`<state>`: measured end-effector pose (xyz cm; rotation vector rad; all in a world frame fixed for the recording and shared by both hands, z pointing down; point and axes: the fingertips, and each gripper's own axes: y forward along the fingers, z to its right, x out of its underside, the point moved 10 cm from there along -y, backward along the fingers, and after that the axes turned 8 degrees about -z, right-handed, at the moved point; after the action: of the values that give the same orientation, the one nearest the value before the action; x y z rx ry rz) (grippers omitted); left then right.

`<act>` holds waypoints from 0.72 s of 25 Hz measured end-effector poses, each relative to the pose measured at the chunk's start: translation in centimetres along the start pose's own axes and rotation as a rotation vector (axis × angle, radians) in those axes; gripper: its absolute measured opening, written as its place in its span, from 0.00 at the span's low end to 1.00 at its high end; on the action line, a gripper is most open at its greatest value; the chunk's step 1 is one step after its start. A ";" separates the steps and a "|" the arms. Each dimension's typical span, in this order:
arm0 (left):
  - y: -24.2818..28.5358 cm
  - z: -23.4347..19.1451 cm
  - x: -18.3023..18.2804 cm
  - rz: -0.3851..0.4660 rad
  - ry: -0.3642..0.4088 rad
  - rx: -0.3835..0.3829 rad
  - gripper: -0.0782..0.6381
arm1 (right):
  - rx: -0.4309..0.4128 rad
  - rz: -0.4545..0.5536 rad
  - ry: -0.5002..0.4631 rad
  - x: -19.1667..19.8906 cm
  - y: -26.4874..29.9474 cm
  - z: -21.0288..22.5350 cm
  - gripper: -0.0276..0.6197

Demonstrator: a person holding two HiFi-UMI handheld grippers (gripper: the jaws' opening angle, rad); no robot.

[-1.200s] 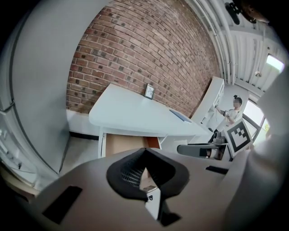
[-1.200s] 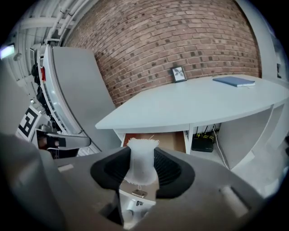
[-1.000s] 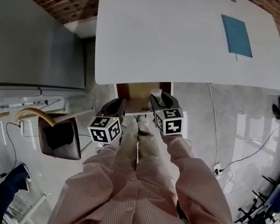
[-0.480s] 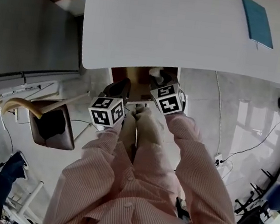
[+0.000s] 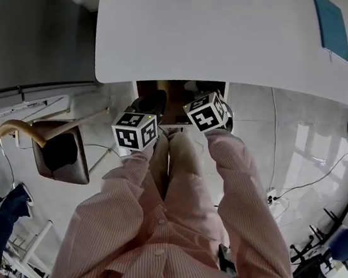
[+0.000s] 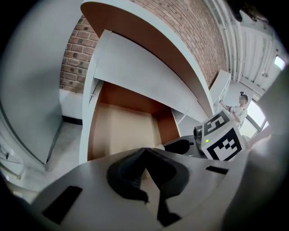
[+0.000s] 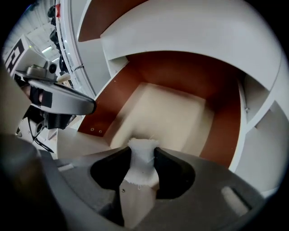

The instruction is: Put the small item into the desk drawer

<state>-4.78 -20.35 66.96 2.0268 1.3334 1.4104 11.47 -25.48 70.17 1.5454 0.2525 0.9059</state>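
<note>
Gripping a small white frayed-edged item (image 7: 141, 162) between both jaws, the right gripper (image 7: 142, 151) is clenched on it. The piece stands upright in the pinch, its ragged top poking out just past the jaw tips. Directly beyond it lies the pale bottom of the open brown-walled desk drawer (image 7: 171, 113); whether the item touches the drawer I cannot tell.

Left gripper (image 6: 144, 151): jaws pressed together tip to tip, nothing between them. It points into the same drawer from the left front, and the right gripper's marker cube shows just beside it at the drawer's right front corner.

Head view, looking steeply down: the drawer is pulled out from under the near edge of the wide white rounded desk top (image 5: 226, 34). Both grippers sit at its front, left one slightly nearer the person. A flat teal rectangular notebook (image 5: 332, 25) lies on the desk's far right corner, well apart from the drawer. Pink striped sleeves (image 5: 237, 188) run down to the grippers. A dark brown chair with curved wooden arm (image 5: 63, 155) stands on the floor to the left (clear of the drawer).
</note>
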 end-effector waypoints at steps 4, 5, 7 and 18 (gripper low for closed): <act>0.3 -0.2 0.1 -0.008 0.000 0.004 0.11 | -0.003 -0.020 -0.053 -0.6 0.2 -0.6 0.29; 0.4 -0.1 0.2 -0.008 -0.003 0.005 0.11 | -0.004 -0.026 -0.064 -0.7 0.3 -0.8 0.29; 0.5 -0.1 0.2 -0.010 -0.005 0.009 0.11 | -0.009 -0.043 -0.084 -0.8 0.5 -1.0 0.29; 0.9 -0.6 0.4 -0.011 -0.027 0.006 0.11 | 0.000 -0.111 -0.243 -2.3 2.1 -1.8 0.29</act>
<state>-4.80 -20.66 68.07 2.0317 1.3379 1.3710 8.05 -26.05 71.10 1.6084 0.1620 0.6243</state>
